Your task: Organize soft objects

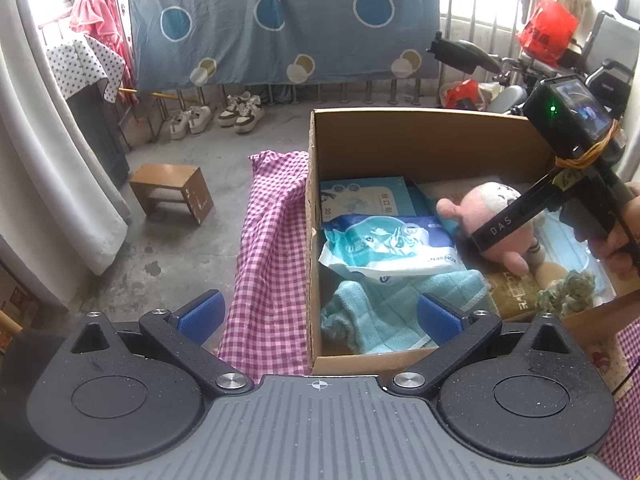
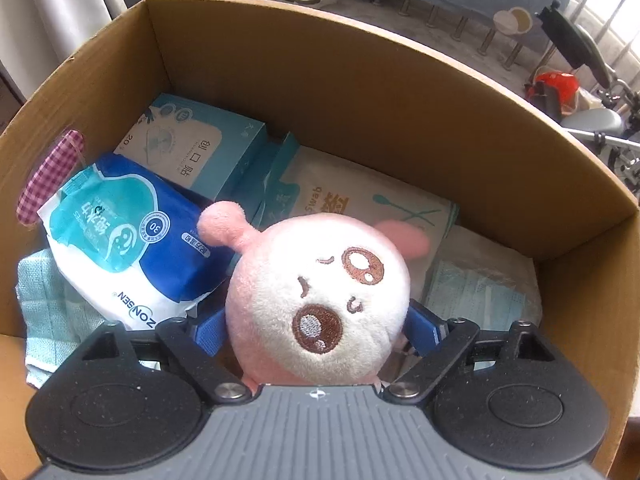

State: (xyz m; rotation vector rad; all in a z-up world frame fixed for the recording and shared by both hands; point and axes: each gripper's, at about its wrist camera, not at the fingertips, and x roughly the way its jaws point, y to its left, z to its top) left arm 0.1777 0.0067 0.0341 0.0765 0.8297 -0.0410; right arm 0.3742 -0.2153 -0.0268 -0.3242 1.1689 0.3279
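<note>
Right wrist view: we see plush (image 2: 320, 304) in box (image 2: 360, 80), middle, between wide right gripper (image 2: 316, 330) jaws, grip unclear. Left gripper (image 1: 320, 316) wide, empty. Checked cloth (image 1: 272, 248) outside box left.

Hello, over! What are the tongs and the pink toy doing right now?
Left tongs open, empty, by the box. Right tongs open around the pink toy, inside the box. Wipes pack close beside, nothing blocking.
</note>
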